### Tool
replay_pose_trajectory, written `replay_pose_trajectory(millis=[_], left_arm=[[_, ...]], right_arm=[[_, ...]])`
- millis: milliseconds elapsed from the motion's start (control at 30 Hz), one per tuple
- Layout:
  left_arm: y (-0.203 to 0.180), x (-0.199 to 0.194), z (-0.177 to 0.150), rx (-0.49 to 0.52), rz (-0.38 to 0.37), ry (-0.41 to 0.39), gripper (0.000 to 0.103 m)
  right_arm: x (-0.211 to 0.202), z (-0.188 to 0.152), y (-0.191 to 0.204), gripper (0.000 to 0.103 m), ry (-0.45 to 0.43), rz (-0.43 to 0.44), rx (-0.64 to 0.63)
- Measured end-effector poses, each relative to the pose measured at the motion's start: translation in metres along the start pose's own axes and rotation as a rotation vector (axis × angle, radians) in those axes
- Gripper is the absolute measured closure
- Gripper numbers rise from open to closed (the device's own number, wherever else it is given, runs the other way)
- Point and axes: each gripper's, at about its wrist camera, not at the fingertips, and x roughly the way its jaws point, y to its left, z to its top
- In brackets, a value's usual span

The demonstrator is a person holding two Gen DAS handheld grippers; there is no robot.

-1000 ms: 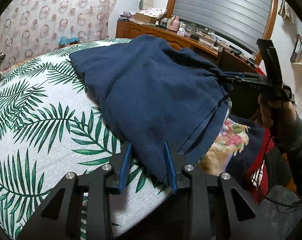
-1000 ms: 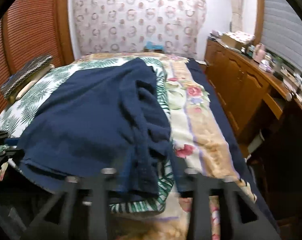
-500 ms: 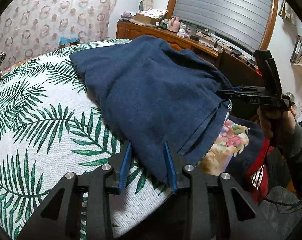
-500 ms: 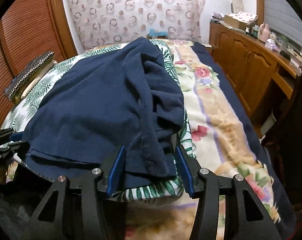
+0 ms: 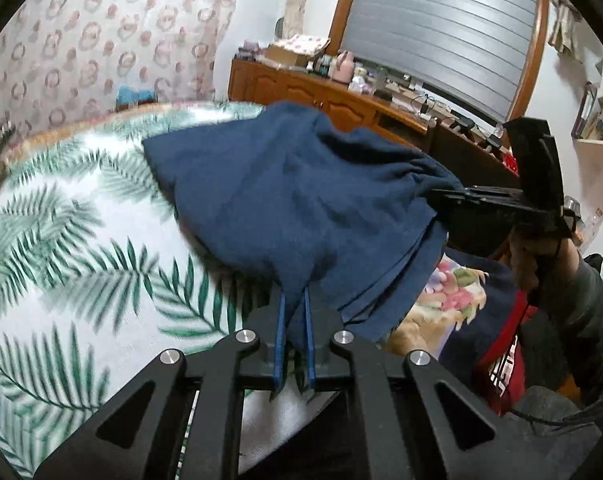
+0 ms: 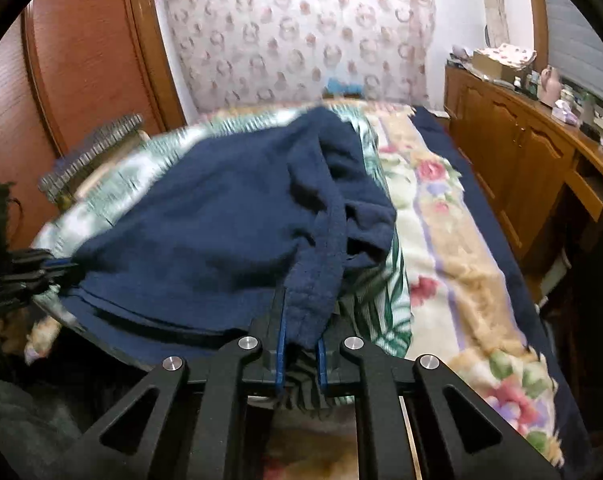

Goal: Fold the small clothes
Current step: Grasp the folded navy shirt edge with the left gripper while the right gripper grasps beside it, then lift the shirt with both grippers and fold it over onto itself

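Note:
A navy blue garment (image 5: 301, 200) lies spread on the palm-leaf bed cover (image 5: 81, 240). My left gripper (image 5: 294, 300) is shut on its near left corner, the cloth pinched between the blue pads. My right gripper (image 5: 441, 196) grips the opposite corner, with a person's hand (image 5: 533, 252) behind it. In the right wrist view the thick hem of the garment (image 6: 221, 232) runs down between the pads of my right gripper (image 6: 301, 320), whose jaws are closing on it. The left gripper (image 6: 61, 266) shows at the far left, holding the other corner.
A floral blanket (image 6: 461, 264) covers the bed's right side. A wooden dresser (image 6: 521, 168) loaded with small items runs along the right wall. A wooden wardrobe (image 6: 81, 60) stands at left, with a patterned cushion (image 6: 89, 160) by the bed's far left edge.
Both grippers stood open around the garment's near edge; now both have closed on it. The cloth between them has bunched and lifted a little.

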Motion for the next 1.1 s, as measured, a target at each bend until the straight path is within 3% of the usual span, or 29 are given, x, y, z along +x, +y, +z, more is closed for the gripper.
replay_pose_trajectory(millis=[267,600,867,1100], left_arm=[[0.000,-0.017,0.021,-0.011,0.002,-0.058,0.095],[0.033,-0.011,0.082,-0.014,0.046,-0.122,0.095],[0.082,0.026,0.128,-0.049,0.082,-0.106,0.095],[0.105,0.058,0.140,-0.050,0.131,-0.059,0.095]], right_arm=[[-0.017,0.013,0.001,0.092,-0.083,0.033,-0.017],[-0.008,0.052,-0.017,0.093,-0.196,0.063,0.005],[0.043,0.093,-0.019,0.093,-0.207,0.054,-0.027],[0.086,0.118,-0.018,0.093,-0.186,0.069,-0.052]])
